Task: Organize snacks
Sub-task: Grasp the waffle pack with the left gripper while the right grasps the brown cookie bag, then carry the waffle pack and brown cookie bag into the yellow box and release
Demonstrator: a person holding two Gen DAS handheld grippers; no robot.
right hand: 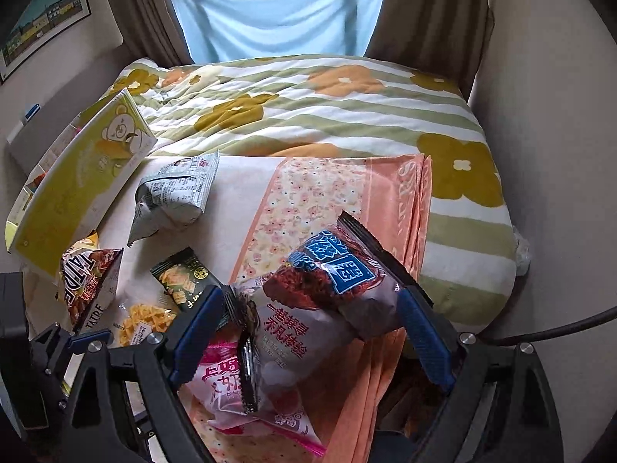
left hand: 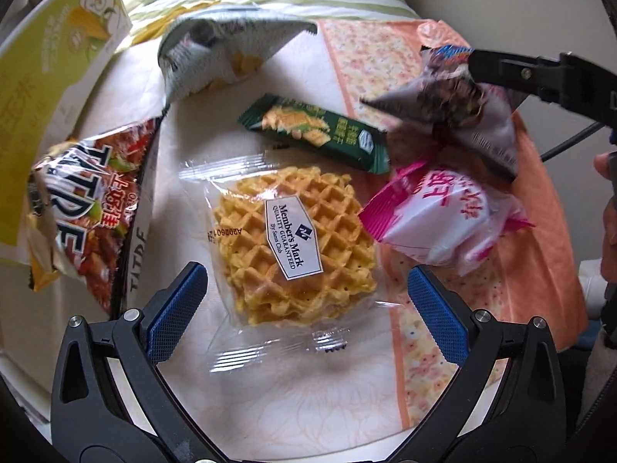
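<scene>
My right gripper (right hand: pixel 312 328) is shut on a grey-white snack bag with a brown picture and blue label (right hand: pixel 327 301), held above the cloth; the left wrist view shows that bag (left hand: pixel 455 115) lifted at upper right. My left gripper (left hand: pixel 306 301) is open and empty, its blue pads either side of a clear-wrapped waffle pack (left hand: pixel 297 243). A green cracker bar (left hand: pixel 316 131) lies beyond the waffle. A pink-and-white bag (left hand: pixel 443 216) lies to the right, under the held bag (right hand: pixel 223 382). A red TATRE bag (left hand: pixel 88 216) lies at the left.
A grey-white crumpled bag (left hand: pixel 216 58) lies at the back. A yellow-green carton with a bear (left hand: pixel 50 77) stands at the left. Everything rests on a white and peach towel (left hand: pixel 501 270) on a flowered quilt (right hand: pixel 327 115). Curtains (right hand: pixel 277 11) hang behind.
</scene>
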